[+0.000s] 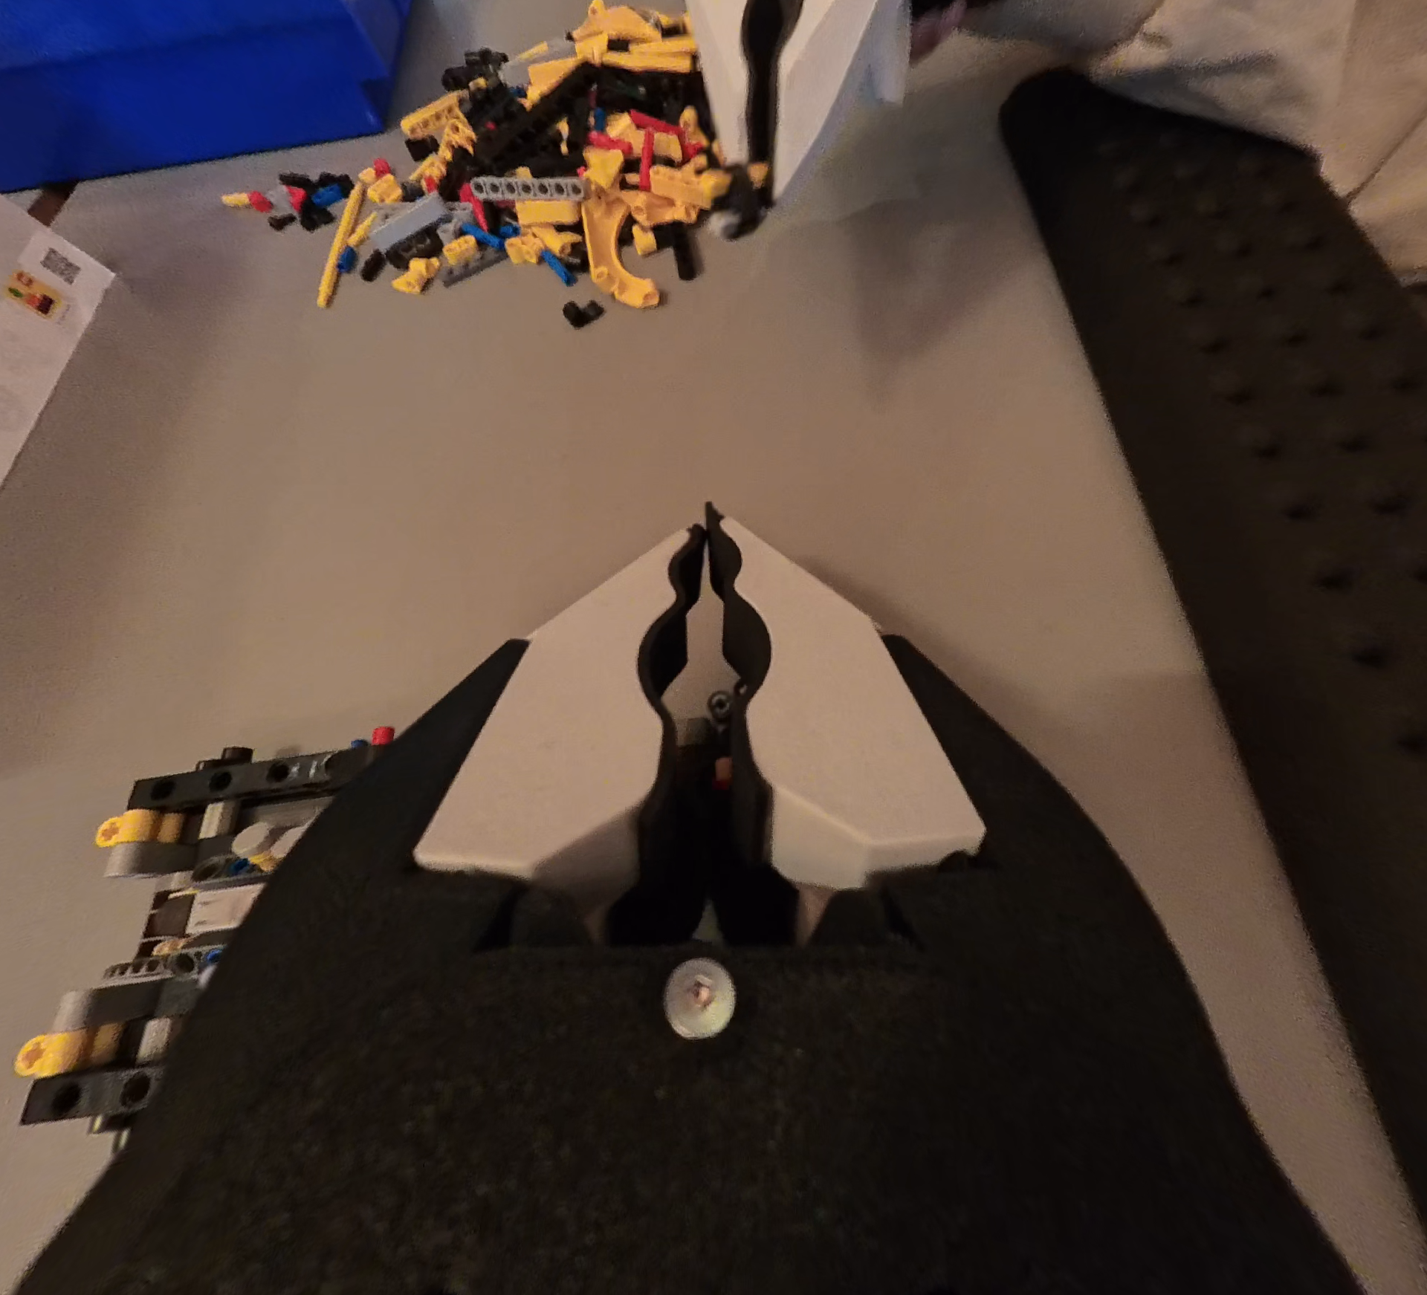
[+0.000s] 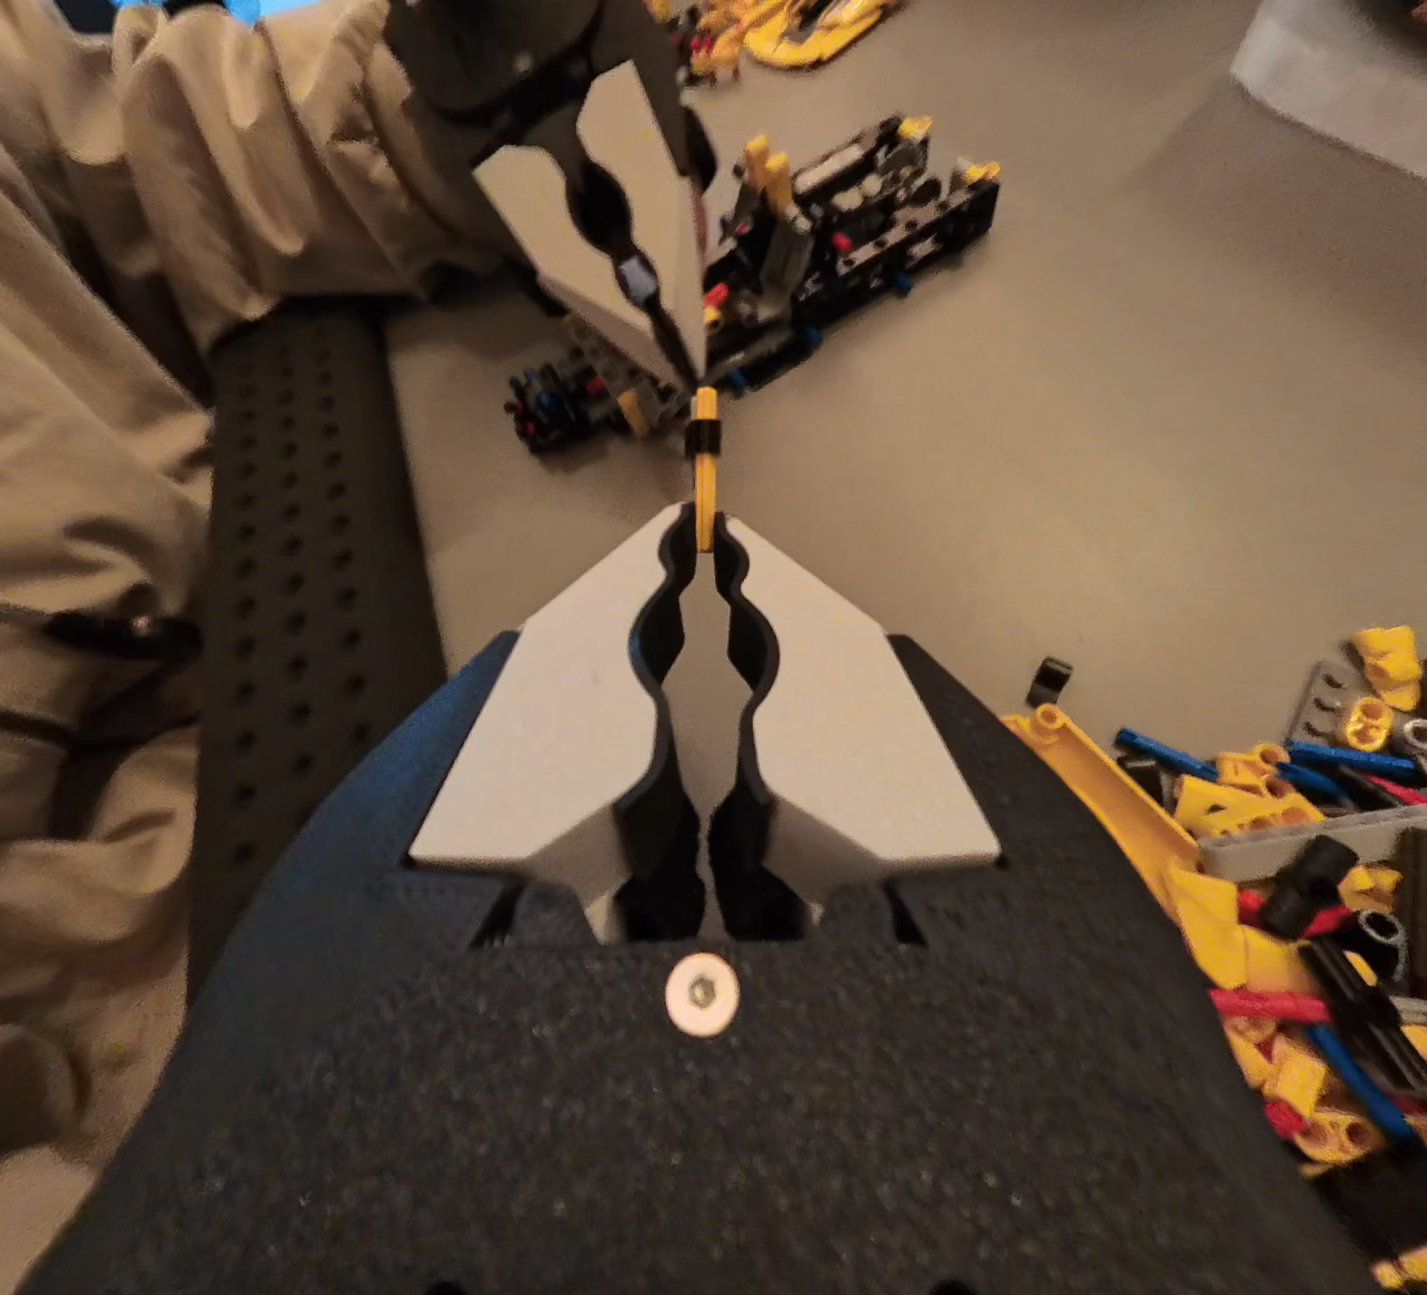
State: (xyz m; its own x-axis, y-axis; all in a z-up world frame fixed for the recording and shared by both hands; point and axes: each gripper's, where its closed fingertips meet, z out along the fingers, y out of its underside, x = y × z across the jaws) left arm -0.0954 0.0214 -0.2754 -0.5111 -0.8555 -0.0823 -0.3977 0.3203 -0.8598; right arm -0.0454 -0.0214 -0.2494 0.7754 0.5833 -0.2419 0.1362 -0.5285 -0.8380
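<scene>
My right gripper point(image 2: 704, 525) is shut on a thin yellow rod point(image 2: 705, 486) with a black collar point(image 2: 703, 438), which sticks out forward from its tips. In the left wrist view the right gripper point(image 1: 753, 193) points down at the edge of a pile of loose yellow, black, red and blue building pieces point(image 1: 556, 162). My left gripper point(image 1: 706, 525) is shut, with nothing visible between its tips, above the grey table. In the right wrist view the left gripper point(image 2: 699, 374) hangs just beyond the rod's far end; I cannot tell if they touch. A partly built black and grey model point(image 2: 849, 239) lies behind it.
The model also shows at the lower left of the left wrist view point(image 1: 154, 910). A blue bin point(image 1: 177, 23) and a printed sheet point(image 1: 38, 316) lie at the left. A black perforated chair part point(image 1: 1235, 409) and a beige sleeve point(image 2: 232, 139) border the table. Yellow shell parts point(image 2: 811, 7) lie farther back. The left gripper's tips are roughly 8 centimeters from the right gripper's.
</scene>
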